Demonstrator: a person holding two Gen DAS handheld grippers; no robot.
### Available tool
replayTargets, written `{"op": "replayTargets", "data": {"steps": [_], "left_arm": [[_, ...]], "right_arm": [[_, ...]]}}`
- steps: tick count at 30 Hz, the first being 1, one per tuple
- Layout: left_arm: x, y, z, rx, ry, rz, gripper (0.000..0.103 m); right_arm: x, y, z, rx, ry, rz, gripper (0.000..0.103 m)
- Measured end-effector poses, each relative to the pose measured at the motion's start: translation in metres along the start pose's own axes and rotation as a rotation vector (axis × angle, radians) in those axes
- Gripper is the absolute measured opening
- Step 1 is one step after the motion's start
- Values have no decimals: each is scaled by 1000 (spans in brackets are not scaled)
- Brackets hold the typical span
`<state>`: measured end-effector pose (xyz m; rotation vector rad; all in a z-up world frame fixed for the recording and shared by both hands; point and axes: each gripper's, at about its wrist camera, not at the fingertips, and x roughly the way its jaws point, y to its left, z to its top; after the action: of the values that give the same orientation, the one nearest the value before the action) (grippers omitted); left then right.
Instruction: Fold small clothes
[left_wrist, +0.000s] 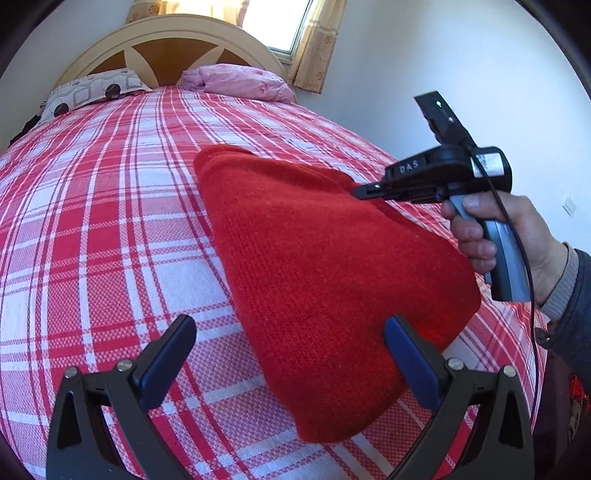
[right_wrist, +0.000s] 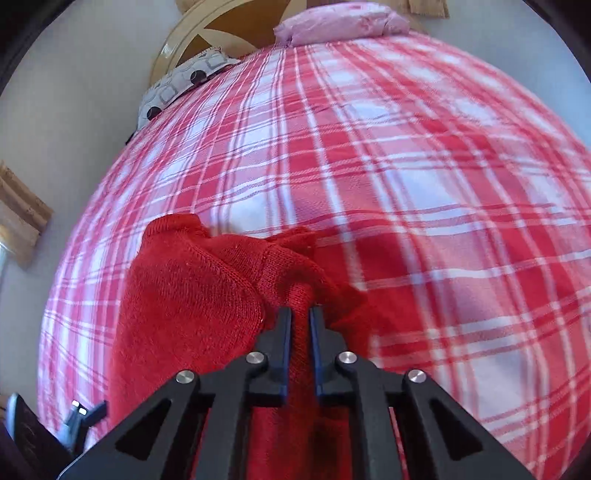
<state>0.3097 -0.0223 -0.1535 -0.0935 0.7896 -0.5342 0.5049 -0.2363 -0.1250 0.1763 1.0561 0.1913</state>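
On the left of the bed, the plaid bedspread (left_wrist: 92, 229) lies bare, which leaves room to lay a fold down; a patterned pillow (left_wrist: 92, 90) and a pink bundle (left_wrist: 240, 81) sit well apart from the work, up by the headboard (left_wrist: 166, 40). Low in the left wrist view the left gripper (left_wrist: 291, 350) stands wide, one finger over bare plaid and the other at the near edge of the red sweater (left_wrist: 325, 258); it grips nothing, and I judge it waits to pin or catch that edge; whether its right finger touches the knit or only hovers above it I cannot tell. The sweater lies across the middle of the bed as a thick folded slab, its far end toward the headboard. Further right, the right gripper (right_wrist: 300, 321) is clamped narrow on a ridge of the sweater's knit, which shows between its fingers in its own view; the pinch sits near the seam and what looks like a collar or cuff, probably so that part can be drawn over the body. A hand (left_wrist: 509, 236) holds its grip, with a cable trailing down. Blur smears the plaid in the right wrist view; the layers under the sweater are hidden; the sleeve is cut off at the frame edge.
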Motion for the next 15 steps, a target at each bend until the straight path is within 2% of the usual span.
{"op": "replayTargets", "data": {"steps": [4, 7, 9, 12, 14, 15], "left_arm": [[0, -3, 0, 18, -5, -1, 103], [11, -7, -2, 44, 52, 5, 103], [13, -6, -1, 47, 60, 0, 103], [11, 0, -1, 17, 60, -20, 103], [7, 4, -1, 1, 43, -28, 103], [5, 4, 0, -1, 34, -28, 103]], "right_arm": [[-17, -17, -5, 18, -49, 6, 7], [1, -18, -9, -9, -21, -38, 7], [11, -13, -7, -41, -42, -74, 7], [8, -12, -4, -22, -35, -57, 9], [-5, -9, -8, -42, -59, -81, 23], [-20, -7, -13, -56, -74, -109, 33]]}}
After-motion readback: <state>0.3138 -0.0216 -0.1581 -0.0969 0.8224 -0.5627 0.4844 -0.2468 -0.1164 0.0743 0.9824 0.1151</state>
